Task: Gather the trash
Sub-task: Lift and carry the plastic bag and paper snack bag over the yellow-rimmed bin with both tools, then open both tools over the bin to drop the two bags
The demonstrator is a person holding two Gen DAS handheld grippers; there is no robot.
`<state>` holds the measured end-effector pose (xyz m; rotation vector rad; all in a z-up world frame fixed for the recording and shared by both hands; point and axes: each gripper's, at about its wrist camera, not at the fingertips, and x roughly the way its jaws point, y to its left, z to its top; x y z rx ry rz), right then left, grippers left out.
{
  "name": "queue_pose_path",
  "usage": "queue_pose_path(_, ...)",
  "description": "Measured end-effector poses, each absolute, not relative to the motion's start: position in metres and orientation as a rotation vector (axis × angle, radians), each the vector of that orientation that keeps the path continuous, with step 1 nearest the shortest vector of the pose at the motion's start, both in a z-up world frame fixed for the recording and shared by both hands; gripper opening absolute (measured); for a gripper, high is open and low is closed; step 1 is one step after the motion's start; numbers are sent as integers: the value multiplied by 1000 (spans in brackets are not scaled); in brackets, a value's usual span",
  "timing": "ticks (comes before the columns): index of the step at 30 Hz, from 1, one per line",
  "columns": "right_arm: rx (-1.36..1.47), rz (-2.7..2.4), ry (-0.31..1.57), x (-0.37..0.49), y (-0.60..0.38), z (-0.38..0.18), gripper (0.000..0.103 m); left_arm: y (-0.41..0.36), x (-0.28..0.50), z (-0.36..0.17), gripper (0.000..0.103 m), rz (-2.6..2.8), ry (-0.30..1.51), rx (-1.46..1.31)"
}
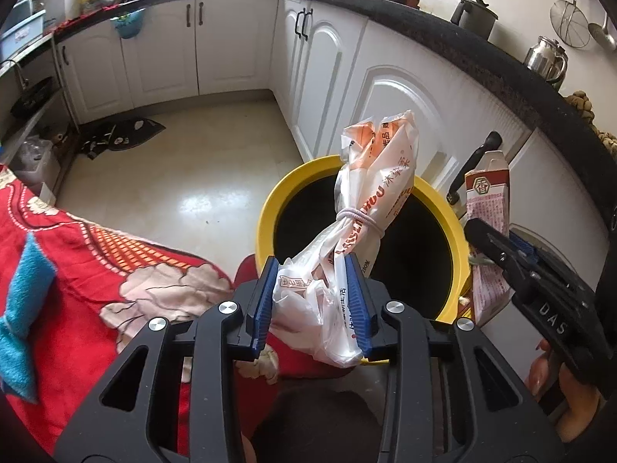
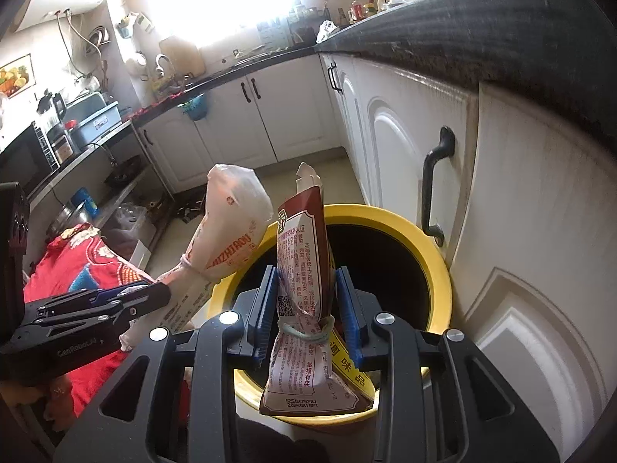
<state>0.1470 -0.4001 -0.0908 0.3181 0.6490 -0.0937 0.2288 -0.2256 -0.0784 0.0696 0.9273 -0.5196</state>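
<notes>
Blue-padded and clamped tight, the left tool [image 1: 314,301] holds a white bag [image 1: 370,208] tied with a band, its free end angled up over the yellow bin [image 1: 270,200] so a release should drop it inside. Alongside, the right tool [image 2: 306,308] pinches a red packet [image 2: 304,270], also banded, upright above the same dark opening. Both pieces of trash hang over the bin, not yet let go, beside white cabinets [image 2: 389,123] and a red cloth [image 1: 77,277].
</notes>
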Motion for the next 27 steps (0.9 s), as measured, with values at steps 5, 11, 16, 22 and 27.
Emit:
queue_pose_path(5, 323, -108, 647, 150, -402, -95, 30, -232, 235, -82, 31, -520, 941, 57)
queue_pose_path(11, 334, -133, 648, 150, -406, -101, 46, -227, 239, -82, 56, -508, 937, 17)
queue_pose_path(16, 340, -134, 645, 147, -403, -100, 54, -216, 238, -76, 76, -492, 920, 1)
queue_pose_path(22, 333, -117, 628, 144, -391, -92, 63, -194, 231, -61, 92, -441, 874, -13)
queue_pose_path(27, 322, -89, 597, 140, -379, -80, 70, -169, 220, -48, 92, -385, 825, -18)
